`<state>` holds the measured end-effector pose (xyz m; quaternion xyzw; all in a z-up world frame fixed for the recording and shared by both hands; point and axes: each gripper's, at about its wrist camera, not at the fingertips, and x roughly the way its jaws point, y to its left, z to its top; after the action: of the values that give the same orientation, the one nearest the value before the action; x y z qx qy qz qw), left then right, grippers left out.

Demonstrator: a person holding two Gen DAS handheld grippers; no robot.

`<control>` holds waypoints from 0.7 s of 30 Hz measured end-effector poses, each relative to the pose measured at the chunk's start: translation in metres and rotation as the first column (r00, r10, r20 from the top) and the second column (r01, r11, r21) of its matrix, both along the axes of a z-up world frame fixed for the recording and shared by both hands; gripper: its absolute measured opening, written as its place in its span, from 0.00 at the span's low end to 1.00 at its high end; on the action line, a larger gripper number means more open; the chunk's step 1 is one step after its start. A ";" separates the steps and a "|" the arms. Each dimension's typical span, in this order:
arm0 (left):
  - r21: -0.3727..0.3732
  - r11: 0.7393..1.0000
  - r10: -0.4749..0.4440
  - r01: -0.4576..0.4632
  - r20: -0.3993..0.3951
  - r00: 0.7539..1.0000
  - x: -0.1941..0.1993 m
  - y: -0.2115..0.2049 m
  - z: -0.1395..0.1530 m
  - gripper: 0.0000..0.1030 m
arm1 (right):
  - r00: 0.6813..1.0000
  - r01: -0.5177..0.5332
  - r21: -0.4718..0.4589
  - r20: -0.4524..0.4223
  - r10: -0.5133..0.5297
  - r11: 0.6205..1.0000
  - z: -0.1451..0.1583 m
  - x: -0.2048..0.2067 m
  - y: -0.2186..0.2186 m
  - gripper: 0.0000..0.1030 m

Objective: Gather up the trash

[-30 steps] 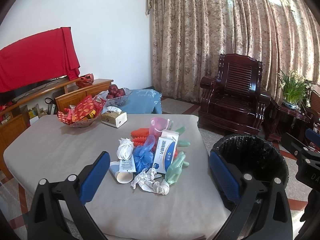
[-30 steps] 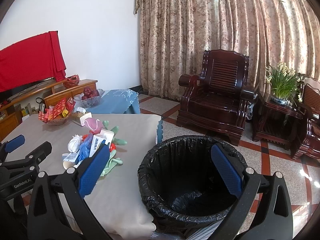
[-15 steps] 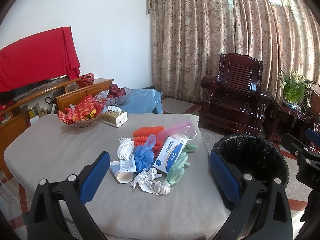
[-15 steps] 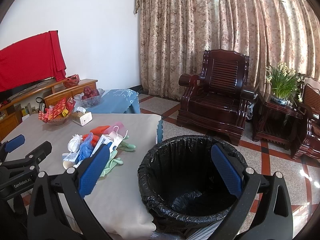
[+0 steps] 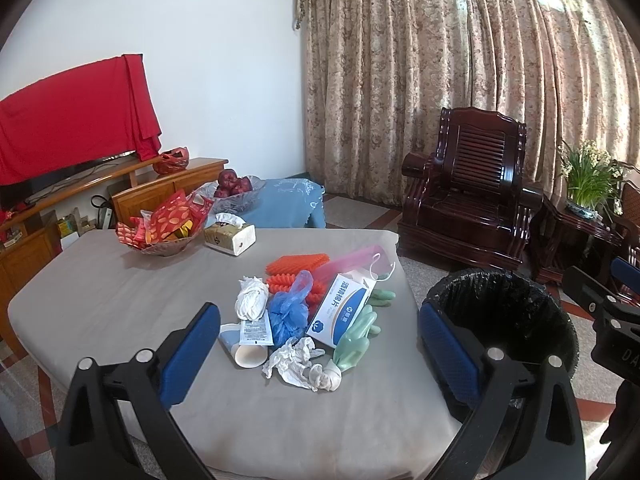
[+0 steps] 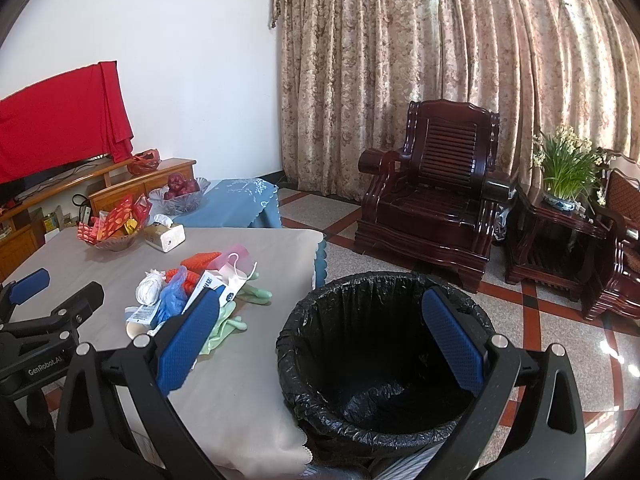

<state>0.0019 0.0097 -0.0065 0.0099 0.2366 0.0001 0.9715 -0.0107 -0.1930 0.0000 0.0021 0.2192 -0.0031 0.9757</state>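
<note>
Both the left gripper [image 5: 318,354] and right gripper [image 6: 320,342] stood wide open, empty; the crumpled tissue [image 5: 298,364] nearest the bin [image 6: 384,356] suited a low, centered pinch.

The counter [image 5: 100,304] lies bare along its near edge and across its left half, so that side gives open passage. A heap of trash [image 5: 308,312] crowds the middle toward the right edge: box, gloves, crumpled tissue and cup packed touching one another. At the far left corner a snack bowl [image 5: 160,236] and tissue pack [image 5: 230,236] stand just beside each other, well apart from the heap. Off the right edge the black-lined bin [image 6: 384,344] stands with its mouth unobstructed, close against the counter's near right corner.
</note>
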 end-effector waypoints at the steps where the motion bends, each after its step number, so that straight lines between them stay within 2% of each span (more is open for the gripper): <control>1: 0.000 1.000 0.001 -0.001 0.000 1.000 0.000 -0.002 0.001 0.94 | 1.000 0.000 0.000 0.000 0.000 1.000 0.000 0.000 0.000 0.96; 21: 0.000 1.000 0.001 -0.001 -0.001 1.000 0.000 -0.002 0.001 0.94 | 1.000 0.001 0.000 -0.001 -0.001 1.000 -0.001 -0.001 0.000 0.96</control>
<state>0.0015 0.0075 -0.0051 0.0098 0.2369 0.0007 0.9715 -0.0115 -0.1933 -0.0010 0.0025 0.2197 -0.0037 0.9755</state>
